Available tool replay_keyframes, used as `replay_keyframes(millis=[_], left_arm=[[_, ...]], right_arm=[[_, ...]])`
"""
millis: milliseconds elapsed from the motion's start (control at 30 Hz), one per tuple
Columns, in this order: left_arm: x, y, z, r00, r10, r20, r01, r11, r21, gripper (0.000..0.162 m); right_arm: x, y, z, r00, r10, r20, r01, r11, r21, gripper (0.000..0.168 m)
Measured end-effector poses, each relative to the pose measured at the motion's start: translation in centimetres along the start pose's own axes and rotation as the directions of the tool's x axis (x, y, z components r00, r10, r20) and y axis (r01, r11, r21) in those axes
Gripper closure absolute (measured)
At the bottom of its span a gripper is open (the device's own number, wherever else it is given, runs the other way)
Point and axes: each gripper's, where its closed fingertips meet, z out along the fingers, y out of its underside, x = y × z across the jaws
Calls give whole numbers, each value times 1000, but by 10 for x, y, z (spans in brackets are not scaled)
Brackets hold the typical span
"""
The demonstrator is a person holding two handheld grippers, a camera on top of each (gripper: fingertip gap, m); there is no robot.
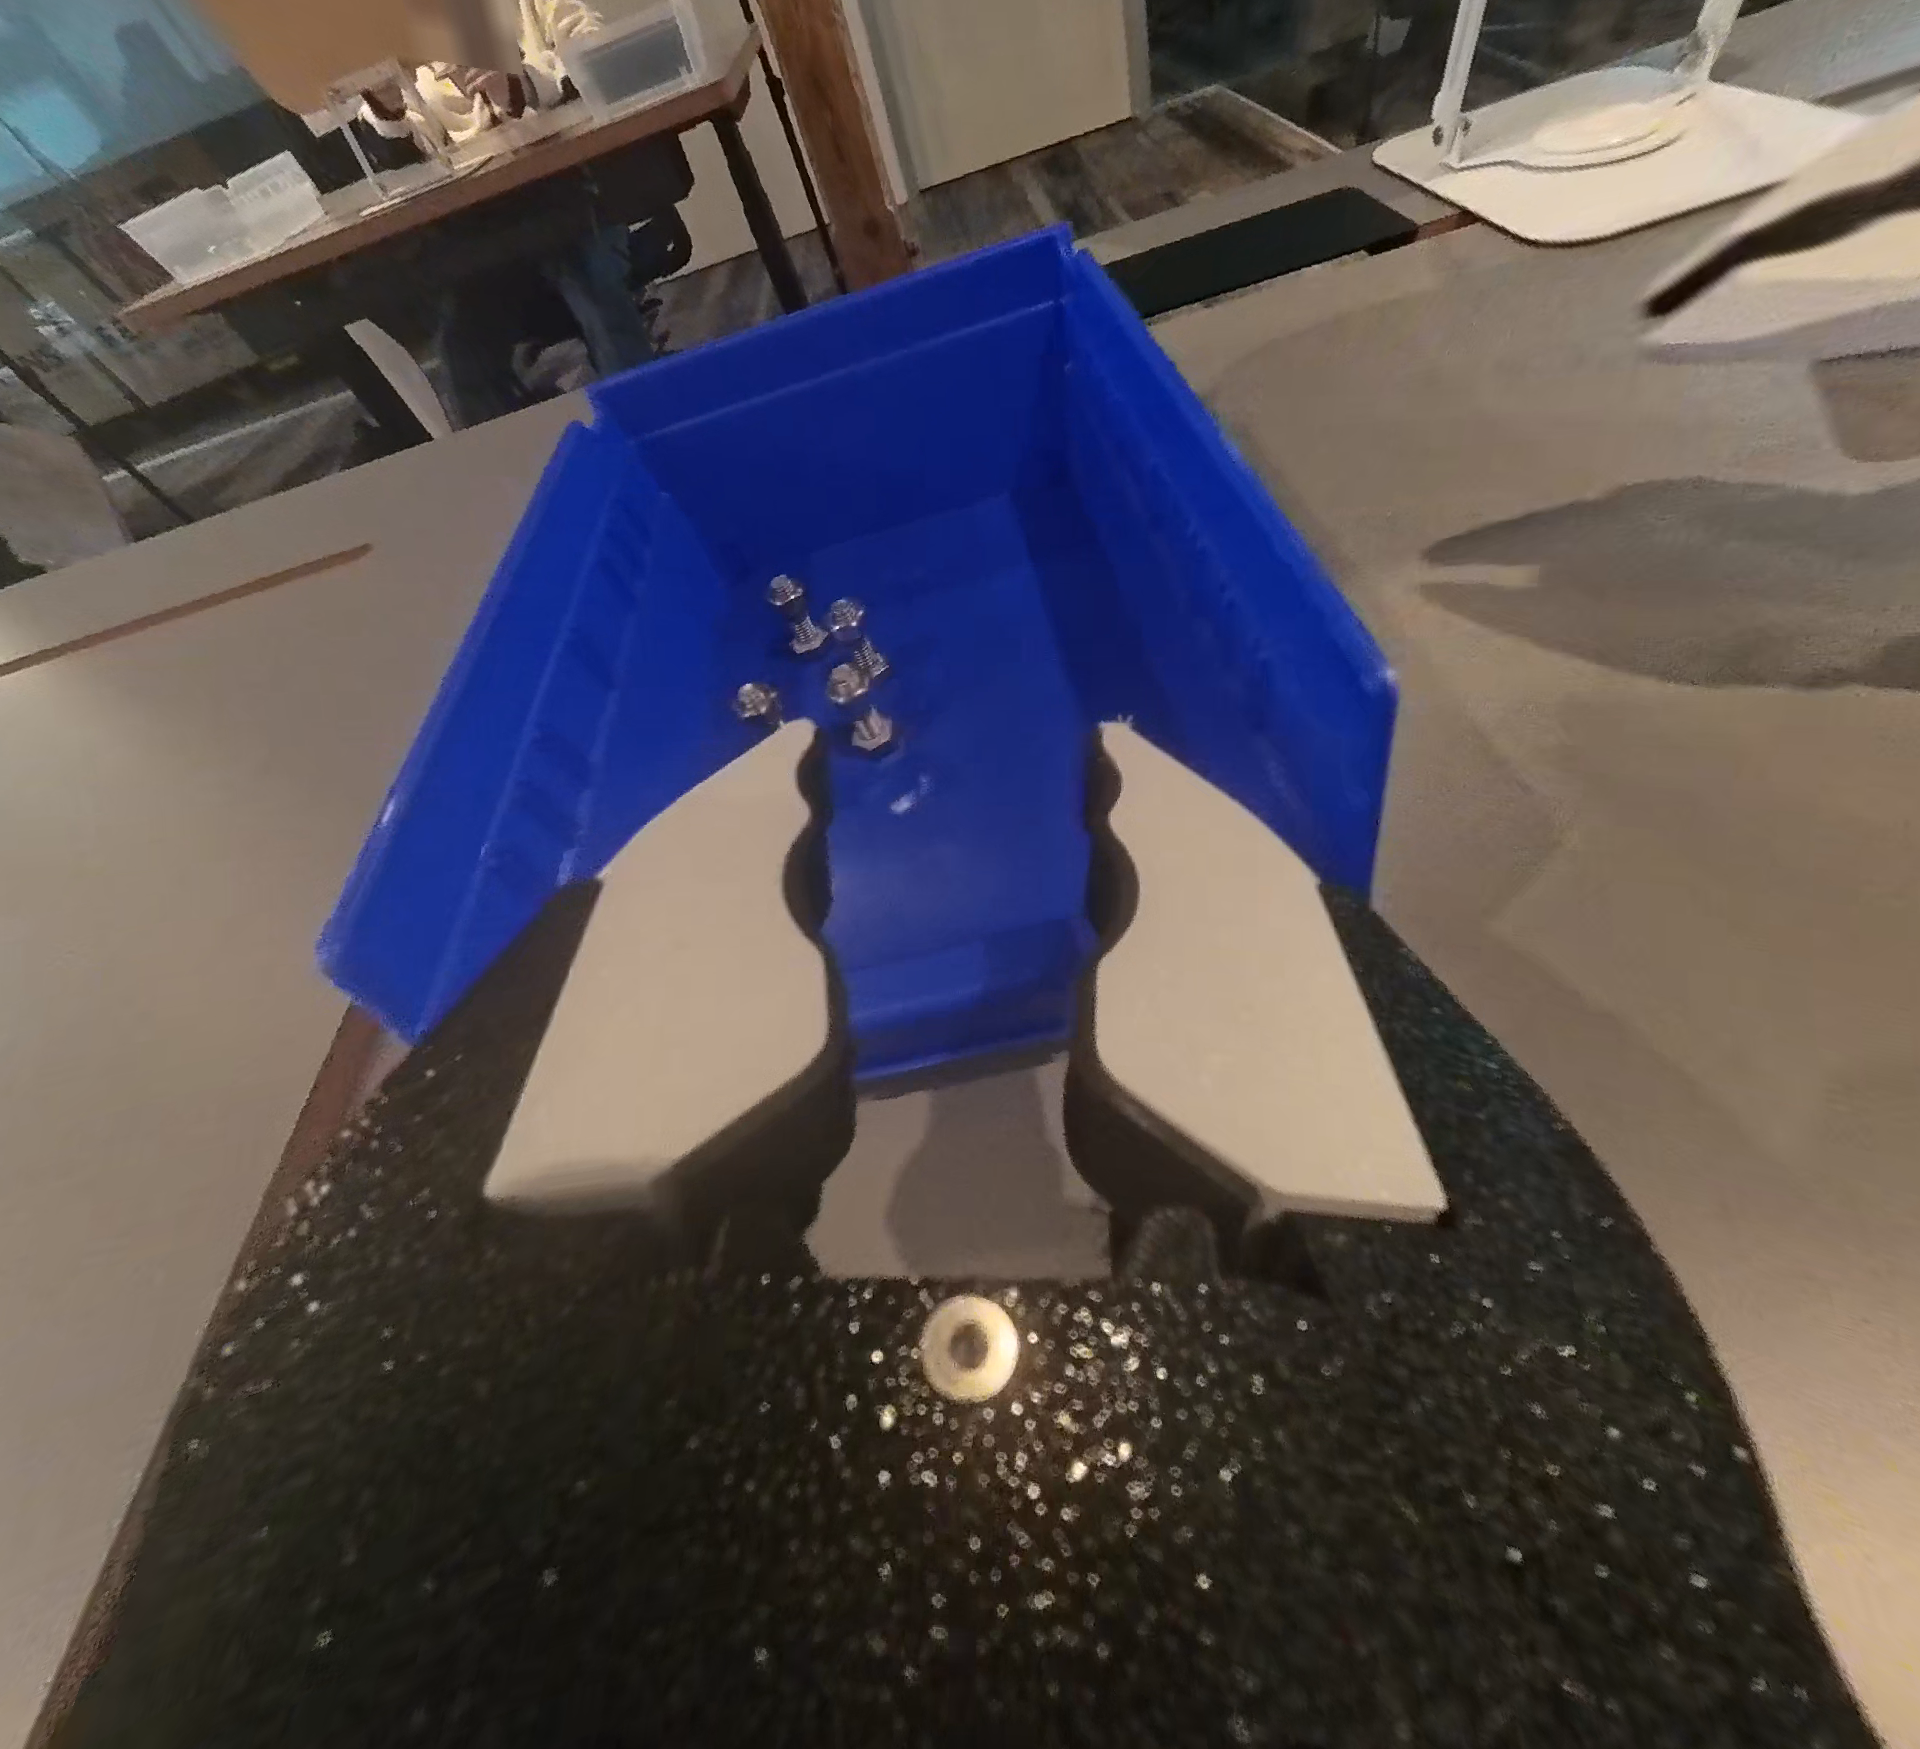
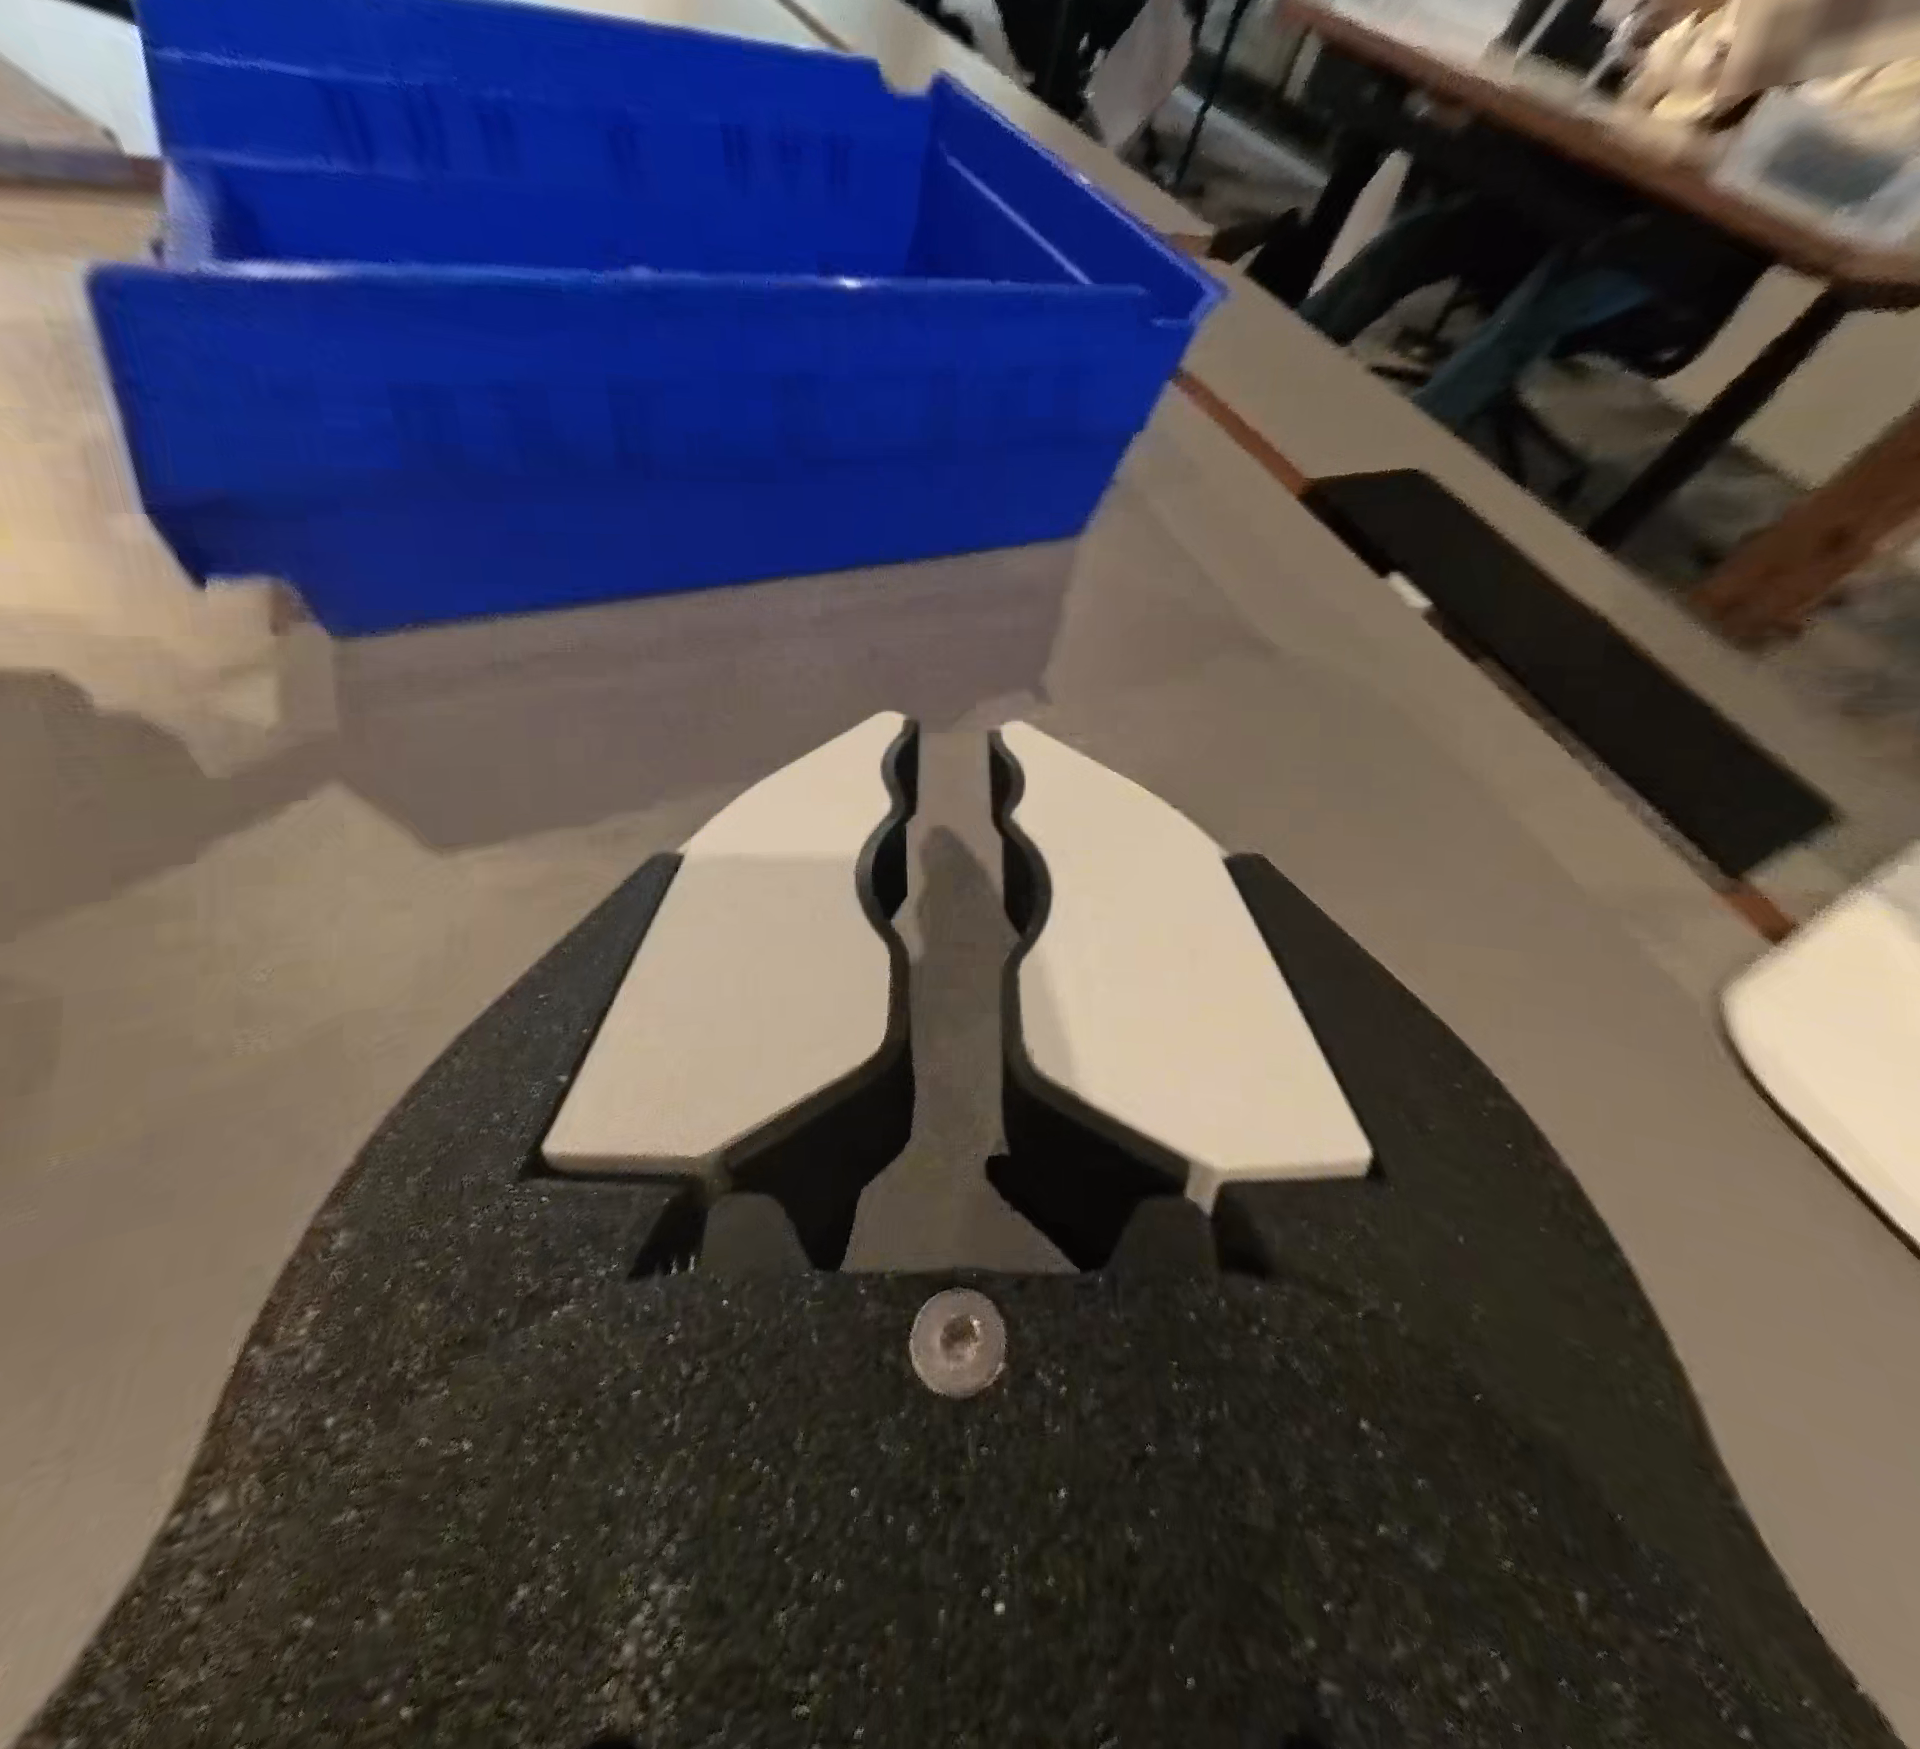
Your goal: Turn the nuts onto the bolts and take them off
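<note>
A blue plastic bin (image 1: 1226, 556) stands on the grey table, its open side toward me. Several small silver bolts with nuts (image 1: 831, 660) lie on its floor at the left. My left gripper (image 1: 956, 738) is open and empty, its fingertips just inside the bin, the left tip next to the bolts. My right gripper (image 2: 951, 728) is empty and nearly shut, with only a narrow gap between the fingers. It hovers over bare table to the right of the bin (image 2: 623, 442); the bolts are hidden from it by the bin wall. It shows blurred in the left wrist view (image 1: 1714, 276).
A white lamp base (image 1: 1621, 151) stands at the table's far right corner (image 2: 1829, 1055). A black strip (image 2: 1558, 650) lies along the table's far edge. Beyond it stands another table with clutter (image 1: 447, 130) and a wooden post (image 1: 821, 37). About 25 cm separates my left fingertips from my right.
</note>
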Motion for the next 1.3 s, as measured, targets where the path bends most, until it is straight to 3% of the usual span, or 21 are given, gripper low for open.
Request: replay_keyframes(millis=[133,233,533,767,933,1100,1300], left_arm=[[8,-3,3,1000,0,-4,0,1000,-4,116],[11,-7,8,1000,1,-1,-1,1000,-28,115],[-12,-10,35,999,30,-45,-37,987,-159,118],[-27,9,62,944,183,-275,-272,903,-334,137],[-16,36,81,893,124,-432,-330,835,-441,135],[-30,62,101,914,111,-390,-334,754,-566,126],[-38,72,120,935,73,-346,-286,731,-620,129]], right_arm=[[7,16,-48,997,19,-77,-13,997,79,151],[10,23,-63,992,52,-112,-34,988,150,144],[5,22,-60,996,56,-68,-43,983,177,140],[-1,23,-57,997,13,-71,-1,987,158,140],[0,20,-59,998,33,-62,-21,983,184,140],[1,19,-61,997,51,-58,-38,979,202,140],[1,18,-61,997,58,-53,-46,977,207,140]])
